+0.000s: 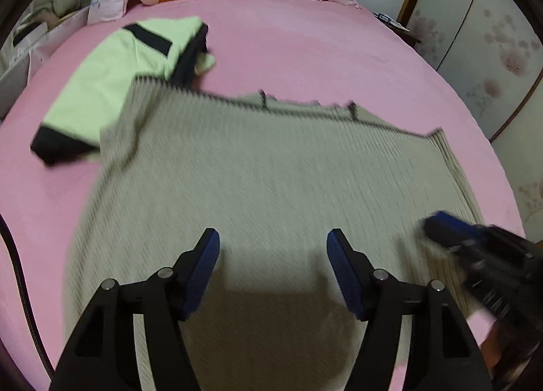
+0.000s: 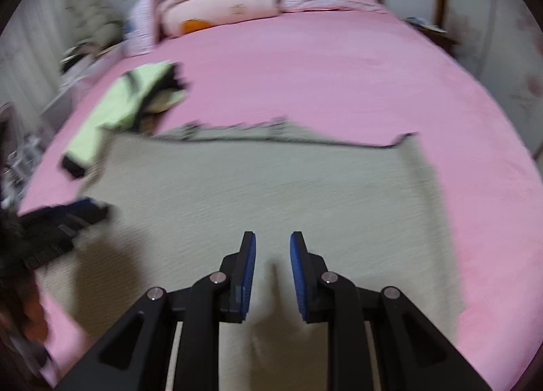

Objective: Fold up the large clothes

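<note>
Two garments (image 1: 264, 170) (image 1: 112, 85) on one bed (image 1: 305, 51), two empty hand-held grippers (image 1: 273, 238) (image 2: 272, 241).

A large grey ribbed knit garment (image 1: 258, 170) lay spread flat on the pink bed sheet (image 1: 305, 51). Its far left corner overlapped a folded pale green garment with black trim (image 1: 112, 85), which lay beyond it to the left.
</note>
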### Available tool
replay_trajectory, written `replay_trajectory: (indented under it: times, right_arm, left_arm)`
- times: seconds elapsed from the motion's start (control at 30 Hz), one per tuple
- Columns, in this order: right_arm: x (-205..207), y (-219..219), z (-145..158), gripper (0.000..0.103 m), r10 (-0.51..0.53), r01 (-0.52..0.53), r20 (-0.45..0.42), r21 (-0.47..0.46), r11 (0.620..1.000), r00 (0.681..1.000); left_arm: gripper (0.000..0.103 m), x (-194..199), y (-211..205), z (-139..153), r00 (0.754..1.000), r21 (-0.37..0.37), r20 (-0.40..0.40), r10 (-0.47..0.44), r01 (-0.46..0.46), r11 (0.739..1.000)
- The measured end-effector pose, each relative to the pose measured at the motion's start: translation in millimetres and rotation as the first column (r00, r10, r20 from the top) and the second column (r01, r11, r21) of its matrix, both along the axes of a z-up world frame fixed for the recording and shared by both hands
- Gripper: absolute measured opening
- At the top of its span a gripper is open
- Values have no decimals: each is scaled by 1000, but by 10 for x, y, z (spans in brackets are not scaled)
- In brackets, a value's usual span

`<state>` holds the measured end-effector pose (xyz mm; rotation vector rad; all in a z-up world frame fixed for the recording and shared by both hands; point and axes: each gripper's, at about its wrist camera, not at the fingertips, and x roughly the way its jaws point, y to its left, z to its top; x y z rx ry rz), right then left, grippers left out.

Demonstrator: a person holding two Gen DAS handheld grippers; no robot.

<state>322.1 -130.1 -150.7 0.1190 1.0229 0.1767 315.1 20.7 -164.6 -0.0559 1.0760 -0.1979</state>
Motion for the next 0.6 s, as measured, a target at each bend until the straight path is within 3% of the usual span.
replay_trajectory:
  times: [0.17,0.3,0.4,0.5,0.6]
  right_arm:
    - [-251,379,-199,21,82,-83,-18,-66,994,996]
    - [-436,282,-420,21,58,-62,-28,-181,982,998]
    - [-553,-94,-465,20,-3,1,-11,-226,974,1000]
    - [-690,-583,-459,18,-100,96,0,-253,963,995]
    - [-833,-1075,-461,17,-194,188,-3,-233,954,981]
  left_arm:
    - [65,-325,20,-265,999,62,-17,29,-28,998]
    - [65,-426,250,-442,999,113,12,40,-41,993]
    - [63,-462,408,-428,1000,63,13,12,-12,998]
    - [63,-486,543,-394,999,115,30,29,-32,993]
    - [63,-508,743,-378,998,101,28,60,-63,993]
